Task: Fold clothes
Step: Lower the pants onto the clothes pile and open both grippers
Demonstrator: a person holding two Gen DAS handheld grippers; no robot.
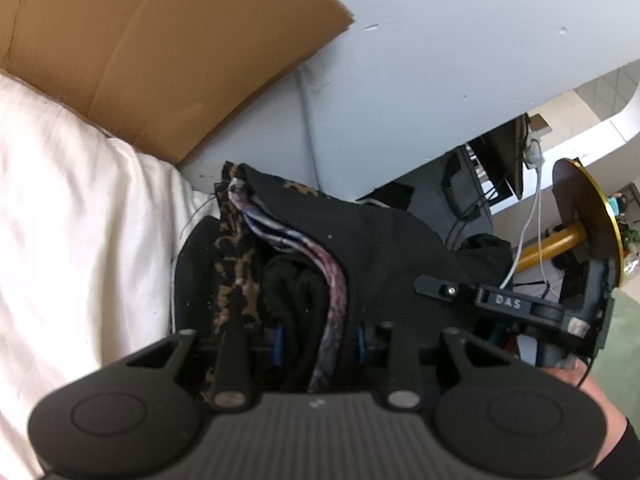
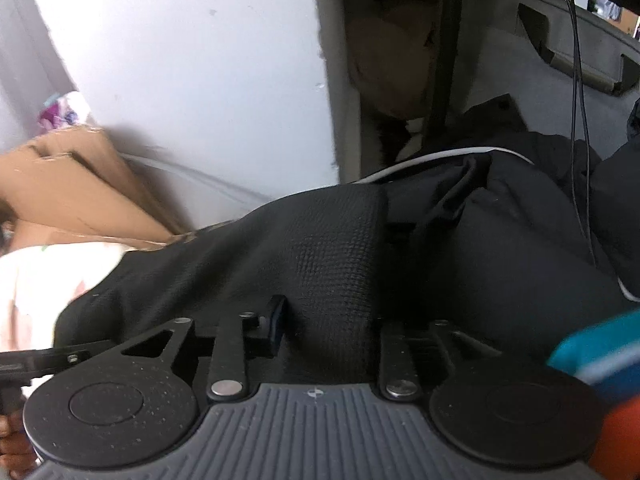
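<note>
A bundle of dark clothes (image 1: 304, 264) fills the middle of the left wrist view: black fabric, a black-and-tan patterned piece (image 1: 234, 264) and a striped piece (image 1: 332, 276). My left gripper (image 1: 320, 342) is shut on this bundle, its blue pads (image 1: 279, 344) pressing both sides. My right gripper (image 1: 436, 289) comes in from the right, its tip on the black cloth. In the right wrist view, textured black fabric (image 2: 328, 248) lies between the fingers of my right gripper (image 2: 328, 320). The left blue pad (image 2: 276, 320) stands just clear of the fold; cloth hides the right finger.
A cardboard box (image 1: 160, 48) stands behind white bedding (image 1: 60, 220) on the left. A pale grey panel (image 1: 440, 60) rises behind the clothes. To the right are a gold round stand (image 1: 592, 208), a white cable (image 1: 532, 220) and black cables (image 2: 580, 120). A teal object (image 2: 600, 352) sits at the lower right.
</note>
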